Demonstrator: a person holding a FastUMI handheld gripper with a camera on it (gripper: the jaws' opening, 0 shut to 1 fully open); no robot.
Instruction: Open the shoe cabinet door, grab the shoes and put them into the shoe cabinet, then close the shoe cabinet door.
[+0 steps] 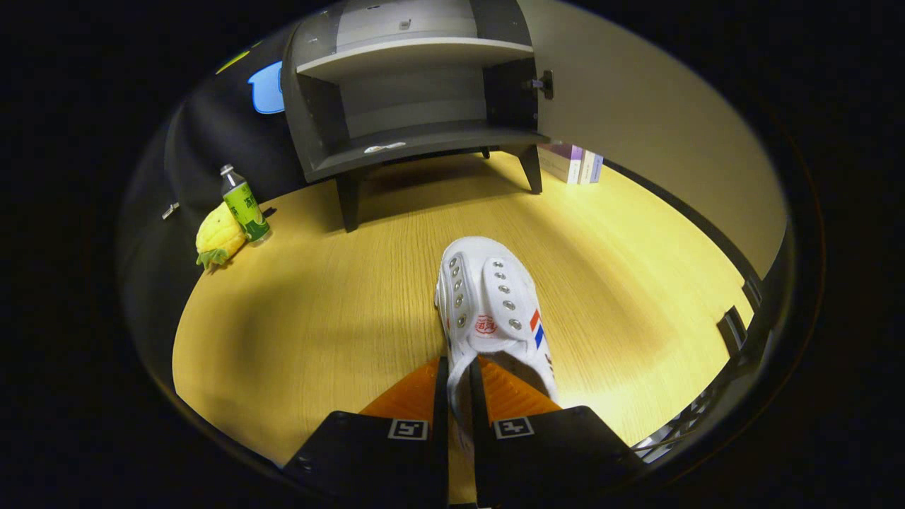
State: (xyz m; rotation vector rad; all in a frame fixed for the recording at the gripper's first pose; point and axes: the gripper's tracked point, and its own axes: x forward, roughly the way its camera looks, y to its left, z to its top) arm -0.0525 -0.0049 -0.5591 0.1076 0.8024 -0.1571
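A white sneaker (488, 304) with metal eyelets and a red and blue stripe points away from me over the wooden tabletop (339, 311). My gripper (458, 385) is shut on the sneaker's heel-side collar, with the thin edge of fabric pinched between both fingers. Beyond the shoe stands the dark grey shoe cabinet (417, 99) on short legs. Its door (636, 106) is swung wide open to the right. A light shelf (417, 55) divides the inside, and the bottom shelf (424, 145) carries just a small pale scrap.
A green bottle (244, 205) and a yellow pineapple toy (219, 237) stand left of the cabinet. Small boxes (571, 162) sit behind the cabinet's right leg. Bare wood lies between the shoe and the cabinet.
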